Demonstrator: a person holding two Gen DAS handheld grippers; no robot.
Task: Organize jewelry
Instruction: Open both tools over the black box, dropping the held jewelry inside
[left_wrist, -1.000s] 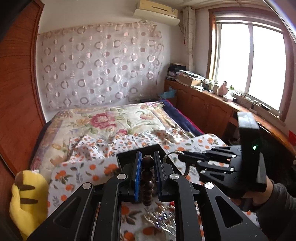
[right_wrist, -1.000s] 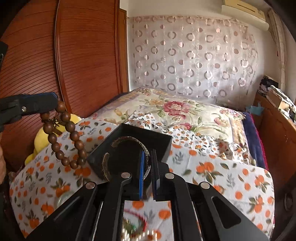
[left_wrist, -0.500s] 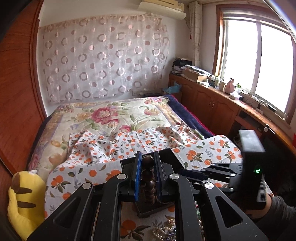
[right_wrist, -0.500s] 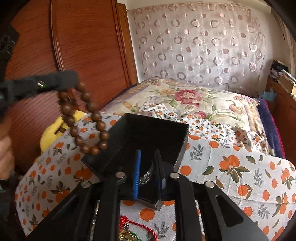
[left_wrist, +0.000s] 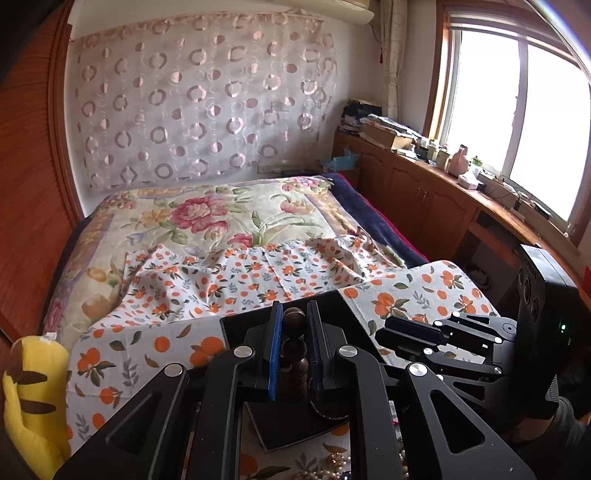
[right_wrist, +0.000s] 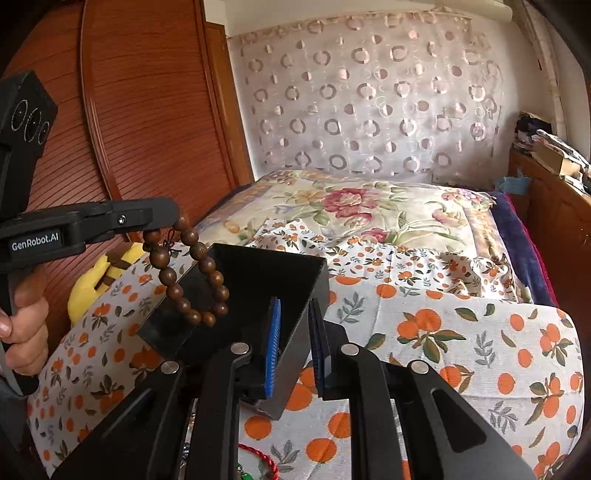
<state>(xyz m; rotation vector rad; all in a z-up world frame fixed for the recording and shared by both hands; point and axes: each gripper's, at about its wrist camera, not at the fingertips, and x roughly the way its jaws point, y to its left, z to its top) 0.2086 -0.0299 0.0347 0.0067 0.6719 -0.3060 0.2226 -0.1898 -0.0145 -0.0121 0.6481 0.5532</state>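
Observation:
My left gripper (left_wrist: 293, 321) is shut on a brown wooden bead bracelet (left_wrist: 294, 356). In the right wrist view the bracelet (right_wrist: 192, 273) hangs as a loop from the left gripper (right_wrist: 168, 221) over the left side of a black open box (right_wrist: 258, 295). My right gripper (right_wrist: 294, 314) straddles the box's near right wall with its jaws apart; the bangle it held earlier is out of sight. The box (left_wrist: 288, 424) lies under both grippers in the left wrist view, and the right gripper (left_wrist: 388, 336) shows at the right.
The box sits on an orange-print cloth (right_wrist: 461, 350) over a floral bed. Loose jewelry lies at the near edge: a red cord (right_wrist: 262, 461) and pearl beads (left_wrist: 325, 469). A yellow plush (left_wrist: 33, 398) lies at the left by a wooden wardrobe (right_wrist: 140, 110).
My right gripper lowered the silver bangle into the box and opened. My left gripper carried the bead bracelet right, over the box.

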